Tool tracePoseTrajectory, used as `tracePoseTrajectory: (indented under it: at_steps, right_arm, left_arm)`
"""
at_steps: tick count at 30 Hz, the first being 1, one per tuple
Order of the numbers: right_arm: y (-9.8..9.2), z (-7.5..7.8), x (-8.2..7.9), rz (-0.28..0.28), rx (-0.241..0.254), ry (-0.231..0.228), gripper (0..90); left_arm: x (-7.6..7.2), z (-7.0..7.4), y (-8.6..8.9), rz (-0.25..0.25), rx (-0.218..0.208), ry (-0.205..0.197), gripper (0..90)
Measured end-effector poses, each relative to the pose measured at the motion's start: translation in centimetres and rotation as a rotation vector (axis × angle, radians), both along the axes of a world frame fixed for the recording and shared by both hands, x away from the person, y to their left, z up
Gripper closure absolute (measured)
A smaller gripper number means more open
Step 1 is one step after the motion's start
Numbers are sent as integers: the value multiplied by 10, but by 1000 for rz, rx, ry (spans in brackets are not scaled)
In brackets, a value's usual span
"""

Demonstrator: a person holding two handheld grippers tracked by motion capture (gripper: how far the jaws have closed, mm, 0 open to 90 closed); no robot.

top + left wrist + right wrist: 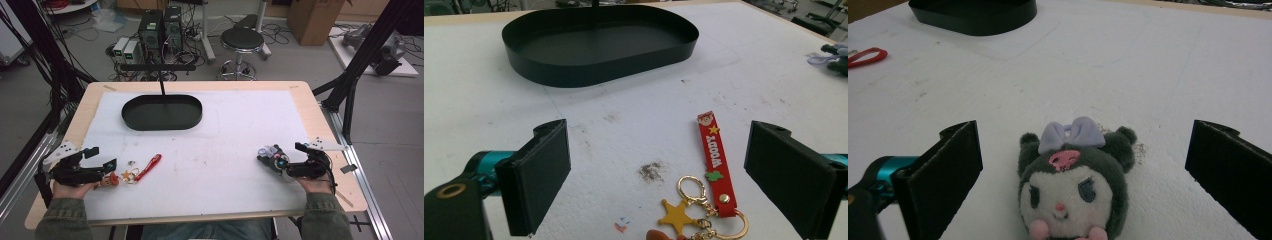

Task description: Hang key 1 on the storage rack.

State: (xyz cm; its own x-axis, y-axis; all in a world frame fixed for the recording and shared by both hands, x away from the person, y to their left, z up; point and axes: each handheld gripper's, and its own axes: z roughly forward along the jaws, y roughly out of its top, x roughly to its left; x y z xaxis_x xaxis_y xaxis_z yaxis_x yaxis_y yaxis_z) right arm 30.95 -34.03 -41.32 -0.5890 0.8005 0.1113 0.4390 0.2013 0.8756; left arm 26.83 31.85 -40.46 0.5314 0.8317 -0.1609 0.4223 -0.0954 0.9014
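White mat (pixel 215 150) covers the table, its middle bare between both hands. Black oval tray (pixel 162 112) sits at the far left-centre, well apart from them. Left gripper (pixel 102 159), held level at the near left edge, jaws apart, flanks a red keychain (pixel 715 165) with a gold star (pixel 676 216). Right gripper (pixel 277 156), level at the near right, jaws wide apart, flanks a plush toy (pixel 1073 180) lying on the mat, untouched.

A red rubber key strap (pixel 716 167) printed with yellow letters, a yellow star and a green cactus carries gold metal rings. A dark grey plush doll (pixel 1073 182) shows a white face, lilac bow and pink skull between black jaws.
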Motion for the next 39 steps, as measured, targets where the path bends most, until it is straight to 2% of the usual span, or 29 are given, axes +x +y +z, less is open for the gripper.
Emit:
tracePoseTrajectory:
  at_steps: [16, 23, 28, 35, 39]
  right_arm:
    - [1, -1, 1, 13, -19, 4, 7]
    - [1, -1, 1, 12, -6, 5, 7]
    - [1, -1, 2, 9, 3, 7, 7]
    - [1, -1, 3, 4, 1, 1, 7]
    - [1, -1, 2, 7, 5, -3, 7]
  left_arm:
    - [-2, 2, -4, -3, 19, 0, 117]
    - [2, 3, -10, -7, 47, 18, 118]
    - [9, 8, -18, -11, 87, 30, 118]
    - [21, 15, -33, -49, 114, 47, 121]
    - [27, 19, -47, -101, 142, 67, 121]
